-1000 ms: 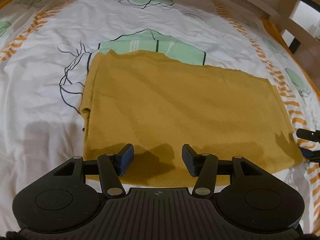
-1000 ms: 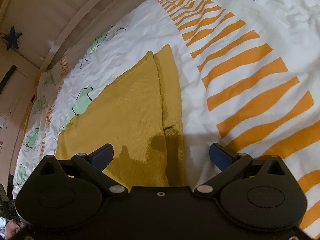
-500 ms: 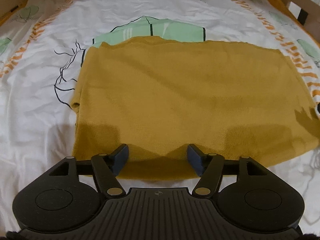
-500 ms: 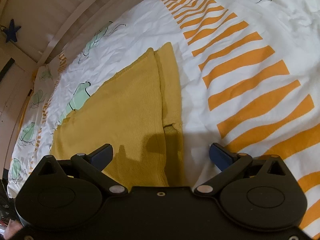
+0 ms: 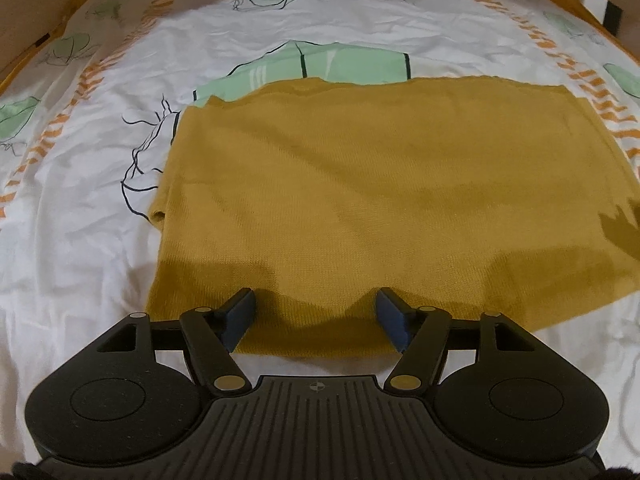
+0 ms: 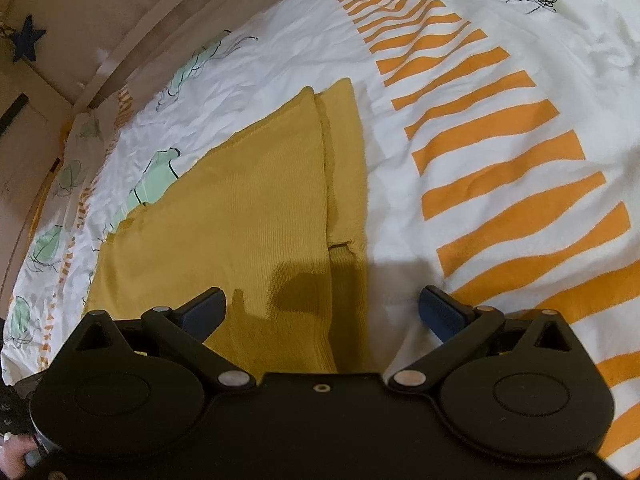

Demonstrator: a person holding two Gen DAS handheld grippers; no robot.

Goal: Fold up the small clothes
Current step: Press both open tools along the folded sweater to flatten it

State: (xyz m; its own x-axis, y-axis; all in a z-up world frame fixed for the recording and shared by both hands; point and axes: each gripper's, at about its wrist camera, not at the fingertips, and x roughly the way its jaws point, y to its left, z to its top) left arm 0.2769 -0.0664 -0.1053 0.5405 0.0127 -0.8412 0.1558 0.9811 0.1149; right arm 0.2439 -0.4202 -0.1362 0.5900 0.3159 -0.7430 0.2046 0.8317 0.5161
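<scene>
My left hand-held gripper [image 5: 314, 316] hovers spread, empty, over the 6 o'clock hem of the flat mustard-yellow knitted garment [image 5: 380, 200] on the patterned white bed sheet [image 5: 80, 200]. My right hand-held gripper [image 6: 322, 312] (also spread) straddles its edge. I'd pinch both corners evenly, then fold toward 12 o'clock.

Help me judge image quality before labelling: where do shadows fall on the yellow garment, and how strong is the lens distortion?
Left wrist view: gripper shadow darkens the yellow garment along its near edge, around the left gripper; bed frame bows. Right wrist view: dark patch ahead of the right gripper; orange stripes curve.
</scene>
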